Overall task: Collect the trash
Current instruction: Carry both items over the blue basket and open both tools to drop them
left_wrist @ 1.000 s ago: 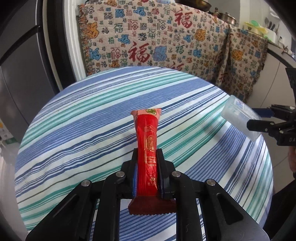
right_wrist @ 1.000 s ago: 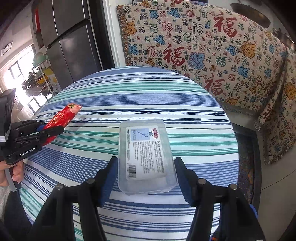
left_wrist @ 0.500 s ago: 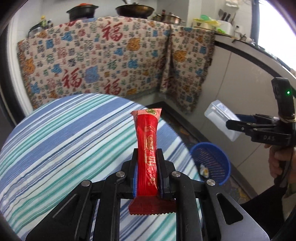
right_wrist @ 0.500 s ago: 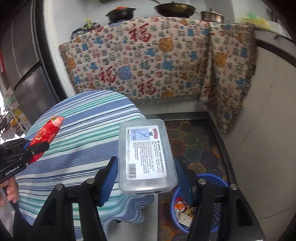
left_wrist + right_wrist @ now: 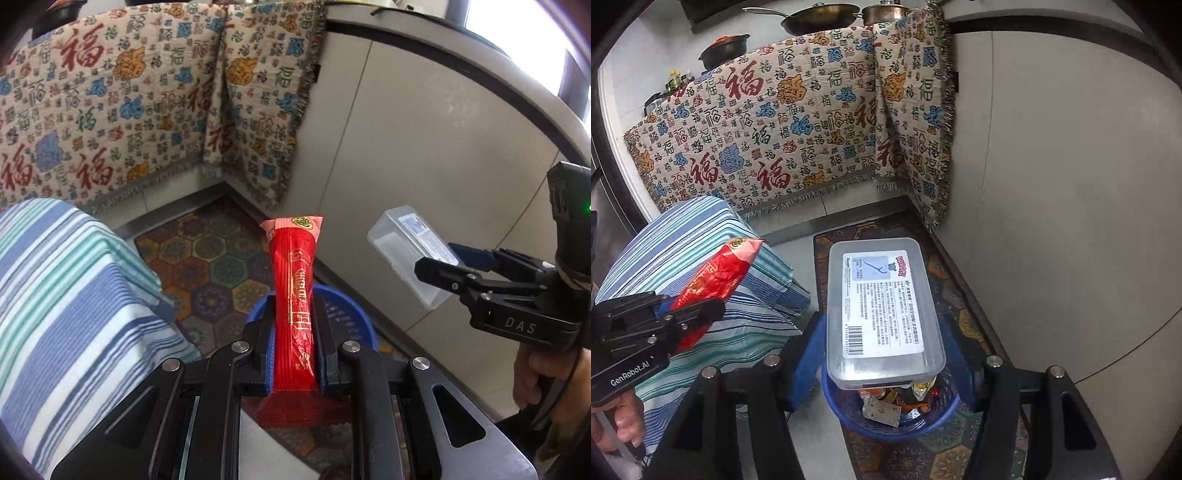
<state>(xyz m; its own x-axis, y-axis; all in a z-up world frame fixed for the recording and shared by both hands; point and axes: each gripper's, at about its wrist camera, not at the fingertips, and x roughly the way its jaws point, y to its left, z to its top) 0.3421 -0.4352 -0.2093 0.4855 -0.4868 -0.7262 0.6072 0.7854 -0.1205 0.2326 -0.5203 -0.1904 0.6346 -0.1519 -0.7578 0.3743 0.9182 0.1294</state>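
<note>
My left gripper (image 5: pixel 293 321) is shut on a long red snack wrapper (image 5: pixel 295 288), held upright above the floor; it also shows in the right wrist view (image 5: pixel 713 277). My right gripper (image 5: pixel 882 332) is shut on a clear plastic box with a white label (image 5: pixel 882 299), which also shows in the left wrist view (image 5: pixel 410 254). A blue trash basket (image 5: pixel 886 421) with several pieces of rubbish stands on the floor right below the box. In the left wrist view the basket (image 5: pixel 351 317) lies just behind the wrapper.
The round table with a striped blue and green cloth (image 5: pixel 62 295) is to the left. A patterned floor mat (image 5: pixel 214 266) lies under the basket. Grey cabinet fronts (image 5: pixel 1052 184) and a hanging patterned cloth (image 5: pixel 783 129) close off the corner.
Both grippers have swung from over the table to the right and down toward the floor corner. The blue basket has come into view under the box and behind the wrapper.
</note>
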